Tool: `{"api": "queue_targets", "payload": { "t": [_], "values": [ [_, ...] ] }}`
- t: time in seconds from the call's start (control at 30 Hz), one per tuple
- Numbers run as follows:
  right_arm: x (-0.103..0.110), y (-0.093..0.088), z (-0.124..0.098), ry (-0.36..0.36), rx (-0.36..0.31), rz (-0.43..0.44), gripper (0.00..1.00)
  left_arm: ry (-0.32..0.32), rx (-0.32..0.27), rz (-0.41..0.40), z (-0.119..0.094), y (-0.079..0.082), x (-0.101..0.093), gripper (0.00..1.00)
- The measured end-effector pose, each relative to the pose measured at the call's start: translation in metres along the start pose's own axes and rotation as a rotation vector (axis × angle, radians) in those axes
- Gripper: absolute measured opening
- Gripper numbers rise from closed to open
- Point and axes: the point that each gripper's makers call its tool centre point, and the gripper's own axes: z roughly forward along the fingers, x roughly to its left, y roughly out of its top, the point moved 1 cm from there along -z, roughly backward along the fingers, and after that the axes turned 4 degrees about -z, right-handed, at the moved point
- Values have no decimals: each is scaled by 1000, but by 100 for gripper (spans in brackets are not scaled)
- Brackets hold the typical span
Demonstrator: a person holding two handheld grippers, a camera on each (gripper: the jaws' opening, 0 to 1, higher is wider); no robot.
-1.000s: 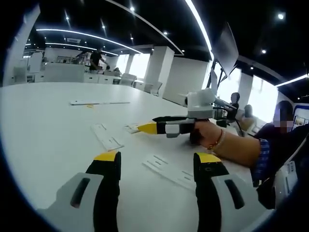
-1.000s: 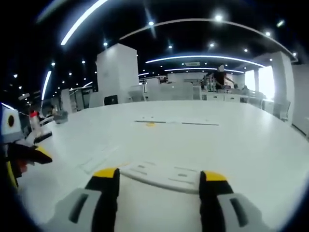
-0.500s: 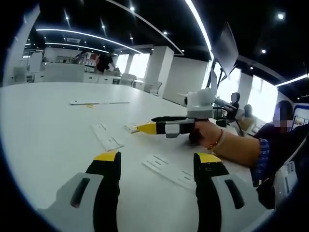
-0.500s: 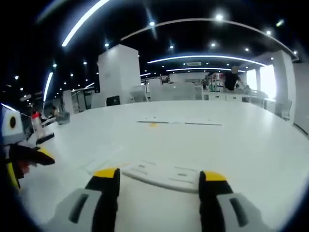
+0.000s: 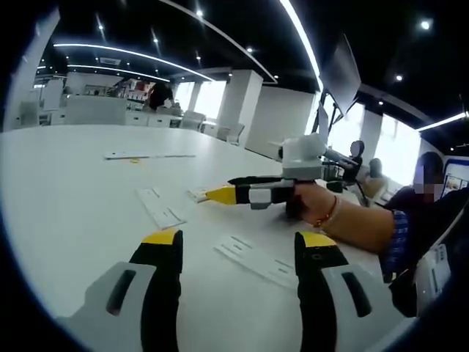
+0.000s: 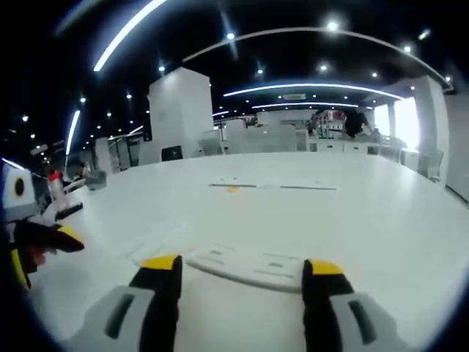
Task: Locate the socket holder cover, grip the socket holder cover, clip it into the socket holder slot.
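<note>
Nothing has shifted: both grippers (image 5: 238, 246) (image 6: 241, 268) hover with jaws spread, empty, above the white cover (image 6: 249, 265) on the table (image 6: 381, 220).

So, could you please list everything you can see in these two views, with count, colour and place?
Table: one, white, under everything.
Slotted flat plastic part: one, white, lying on the table just ahead of the right gripper's jaws; in the left gripper view it lies between the left gripper's jaws.
Narrow flat strip: one, white, on the table beyond the left gripper.
Long thin strips: a far row, white, mid-table, with a small yellow piece beside them.
People: one dark figure standing far off; others seated past the table edge.
Left gripper: yellow-tipped black jaws, open, empty.
Right gripper: same colours, open, empty, held in the person's hand.
</note>
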Motion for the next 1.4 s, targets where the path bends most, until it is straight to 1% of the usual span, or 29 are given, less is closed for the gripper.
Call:
{"api": "queue_targets", "payload": {
  "t": [0.1, 0.27, 0.33, 0.37, 0.43, 0.53, 0.57, 0.6, 0.63, 0.67, 0.73, 0.77, 0.8, 0.83, 0.87, 0.9, 0.93, 0.97, 1.07, 1.1, 1.17, 1.2, 1.3, 1.37, 1.4],
  "values": [
    [-4, 8, -3, -34, -27, -50, 67, 3, -7, 2, 0, 1, 1, 63],
    [-2, 19, -9, -24, -74, -47, 67, 1, -31, 33, -1, 5, -1, 64],
    [3, 26, -11, -18, -94, -55, 66, 1, -42, 42, -1, 7, -1, 64],
    [7, 31, -13, -9, -111, -66, 66, 4, -48, 46, -2, 7, 0, 64],
    [19, 49, -20, 22, -169, -96, 66, 11, -62, 60, -3, 9, 0, 64],
    [32, 72, -32, 68, -244, -116, 66, 16, -73, 87, -4, 11, 0, 64],
    [37, 81, -37, 88, -275, -124, 66, 6, -75, 118, -3, 13, -2, 64],
    [39, 93, -44, 105, -313, -128, 66, -19, -70, 152, -1, 12, -6, 64],
    [39, 99, -48, 111, -329, -125, 65, -24, -71, 156, -1, 11, -8, 64],
    [37, 109, -55, 117, -359, -116, 64, -35, -72, 167, 1, 10, -10, 64],
    [32, 118, -64, 132, -383, -114, 64, -43, -67, 183, 2, 9, -11, 63],
    [31, 122, -68, 148, -394, -122, 64, -45, -66, 190, 2, 8, -11, 63],
    [28, 126, -75, 184, -407, -167, 64, -43, -71, 201, 2, 9, -11, 63],
    [26, 127, -77, 186, -410, -183, 63, -42, -73, 204, 2, 9, -11, 63],
    [7, 124, -92, 180, -415, -283, 63, -57, -94, 237, 2, 12, -14, 62],
    [-10, 116, -101, 176, -416, -305, 63, -79, -118, 253, 2, 16, -18, 62],
    [-16, 110, -106, 189, -418, -299, 63, -83, -127, 262, 1, 17, -19, 62],
    [-21, 104, -109, 218, -419, -279, 64, -85, -136, 276, 2, 19, -19, 62],
    [-31, 90, -112, 228, -413, -278, 64, -71, -151, 297, 2, 21, -15, 62],
    [-34, 83, -112, 229, -409, -282, 64, -63, -155, 302, 2, 21, -12, 62],
    [-37, 75, -111, 232, -412, -278, 64, -53, -155, 313, 3, 21, -9, 63],
    [-38, 69, -110, 244, -417, -271, 64, -52, -167, 321, 3, 22, -7, 63],
    [-32, 57, -111, 305, -383, -270, 64, -63, -194, 330, 1, 25, -8, 65],
    [-29, 56, -114, 336, -392, -276, 64, -68, -210, 338, 0, 28, -9, 66],
    [-27, 56, -115, 350, -397, -265, 64, -67, -212, 340, -1, 28, -9, 66]
  ]
}}
